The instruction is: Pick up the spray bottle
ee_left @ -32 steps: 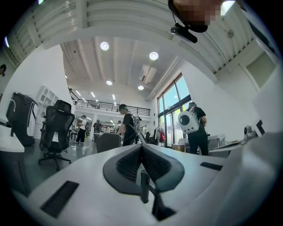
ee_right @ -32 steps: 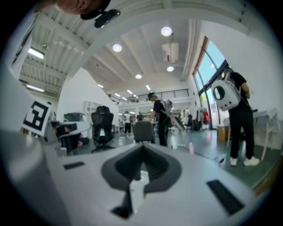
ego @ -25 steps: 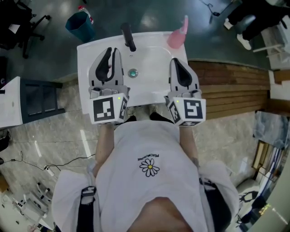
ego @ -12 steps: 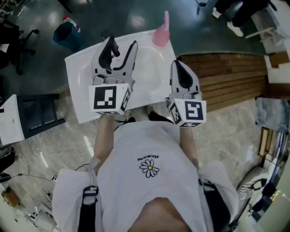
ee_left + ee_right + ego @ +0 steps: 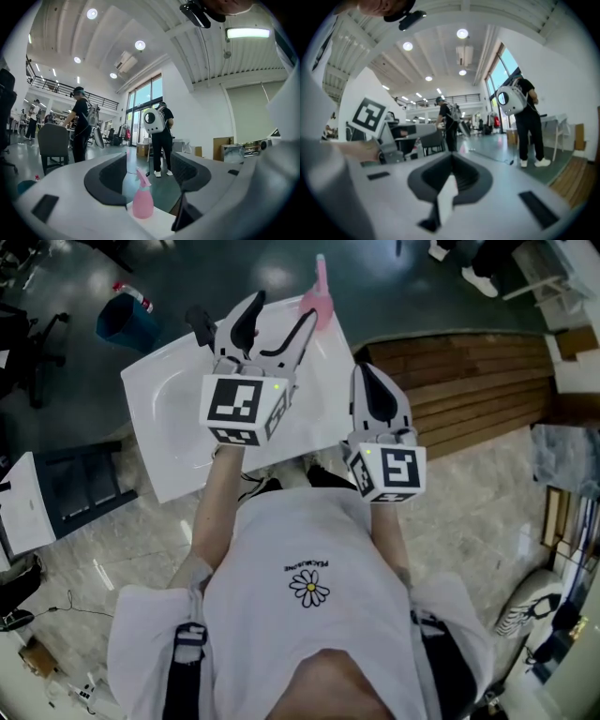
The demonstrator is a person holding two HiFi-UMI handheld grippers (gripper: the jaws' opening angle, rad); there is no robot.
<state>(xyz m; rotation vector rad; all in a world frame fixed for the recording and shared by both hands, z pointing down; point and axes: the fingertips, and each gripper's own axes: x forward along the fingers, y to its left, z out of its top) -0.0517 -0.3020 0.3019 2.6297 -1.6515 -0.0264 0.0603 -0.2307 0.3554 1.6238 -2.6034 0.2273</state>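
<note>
The pink spray bottle (image 5: pixel 318 289) stands upright on the far right corner of the white sink (image 5: pixel 159 423). My left gripper (image 5: pixel 279 311) is held over the basin, pointing at the bottle, and its jaws are opening wide. The bottle stands just beyond its tips, untouched. In the left gripper view the spray bottle (image 5: pixel 142 200) shows low in the gap of the left gripper (image 5: pixel 150 161). My right gripper (image 5: pixel 366 373) hovers at the sink's right edge, shut and empty. In the right gripper view the right gripper (image 5: pixel 451 158) has its jaws meeting at a point.
A black faucet (image 5: pixel 200 324) rises at the sink's far side. A teal bin (image 5: pixel 120 317) stands on the floor beyond it. Wooden boards (image 5: pixel 459 381) lie to the right. People stand in the hall, one with a white backpack (image 5: pixel 153 122).
My left gripper has swung right and forward across the sink toward the pink bottle, and its jaws have gone from shut to wide apart. The right gripper has barely shifted.
</note>
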